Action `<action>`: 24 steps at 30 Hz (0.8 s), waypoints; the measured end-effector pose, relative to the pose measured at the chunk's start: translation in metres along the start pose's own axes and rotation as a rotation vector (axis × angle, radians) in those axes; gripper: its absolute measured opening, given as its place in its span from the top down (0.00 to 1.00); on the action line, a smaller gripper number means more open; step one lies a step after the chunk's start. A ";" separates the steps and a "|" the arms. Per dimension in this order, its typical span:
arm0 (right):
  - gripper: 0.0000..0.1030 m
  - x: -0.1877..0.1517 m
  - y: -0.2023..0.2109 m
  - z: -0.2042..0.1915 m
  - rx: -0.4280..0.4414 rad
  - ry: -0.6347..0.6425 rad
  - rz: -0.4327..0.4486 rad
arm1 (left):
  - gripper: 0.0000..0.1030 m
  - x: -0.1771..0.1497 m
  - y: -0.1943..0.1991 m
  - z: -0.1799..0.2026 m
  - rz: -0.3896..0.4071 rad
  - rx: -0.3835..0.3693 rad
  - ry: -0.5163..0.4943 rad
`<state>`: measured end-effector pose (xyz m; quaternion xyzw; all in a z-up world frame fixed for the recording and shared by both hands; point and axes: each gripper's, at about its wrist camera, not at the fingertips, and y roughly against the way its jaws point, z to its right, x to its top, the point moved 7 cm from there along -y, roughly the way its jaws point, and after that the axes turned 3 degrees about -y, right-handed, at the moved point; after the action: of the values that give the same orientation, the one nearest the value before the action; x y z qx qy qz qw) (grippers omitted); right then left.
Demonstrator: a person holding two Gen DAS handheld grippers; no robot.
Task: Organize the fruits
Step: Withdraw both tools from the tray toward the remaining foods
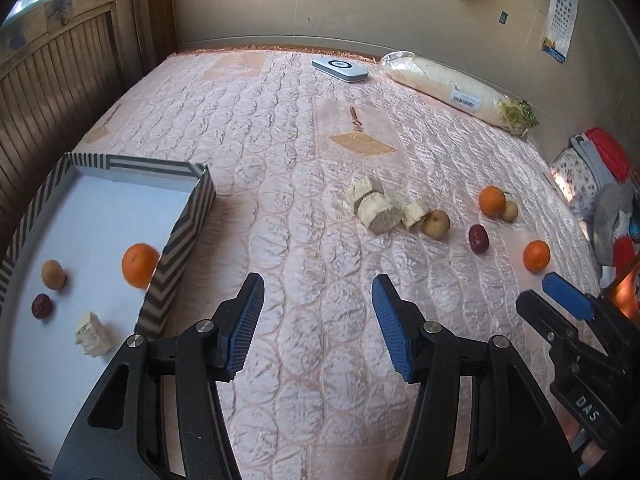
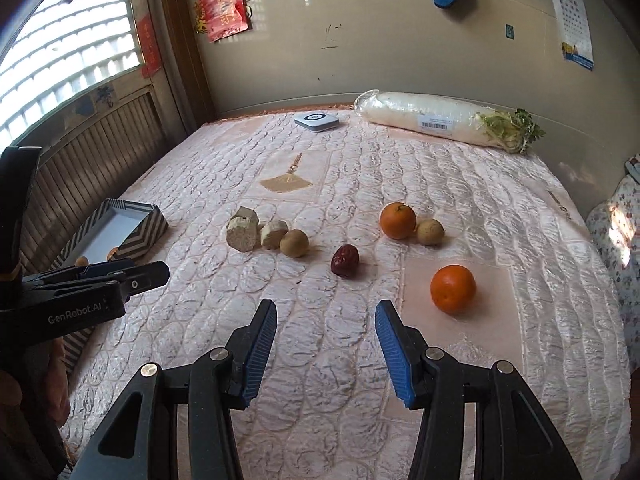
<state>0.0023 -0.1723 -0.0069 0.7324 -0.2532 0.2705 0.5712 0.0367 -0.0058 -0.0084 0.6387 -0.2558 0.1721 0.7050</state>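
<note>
A striped-walled box (image 1: 182, 236) stands on the bed at the left. It holds an orange (image 1: 140, 265), a brown round fruit (image 1: 53, 274), a red date (image 1: 41, 306) and a pale chunk (image 1: 93, 334). My left gripper (image 1: 318, 288) hovers open and holds nothing, just right of the box. On the quilt lie pale chunks (image 2: 243, 233), a brown fruit (image 2: 294, 243), a red date (image 2: 345, 261), an orange (image 2: 398, 221) beside a small brown fruit (image 2: 430, 232), and a nearer orange (image 2: 453, 289). My right gripper (image 2: 326, 312) is open, short of the date and left of the nearer orange.
A wrapped white radish (image 1: 440, 84) and a flat white device (image 1: 340, 69) lie along the far wall. Clothes and bags (image 1: 600, 168) pile up at the bed's right edge. A wooden slatted panel (image 1: 60, 80) runs behind the box. The other gripper (image 2: 152, 272) shows at the left.
</note>
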 end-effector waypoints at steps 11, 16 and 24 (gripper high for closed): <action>0.52 0.007 -0.024 0.007 0.002 -0.010 -0.019 | 0.45 0.020 -0.027 0.012 -0.036 -0.007 0.021; 0.52 0.018 -0.046 0.012 -0.017 0.003 -0.030 | 0.45 0.026 -0.035 0.011 -0.048 -0.013 0.045; 0.66 0.028 -0.071 0.012 -0.016 0.048 -0.057 | 0.45 0.030 -0.046 0.010 -0.061 -0.017 0.072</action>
<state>0.0720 -0.1700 -0.0395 0.7279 -0.2207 0.2696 0.5906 0.0860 -0.0236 -0.0275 0.6335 -0.2122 0.1711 0.7241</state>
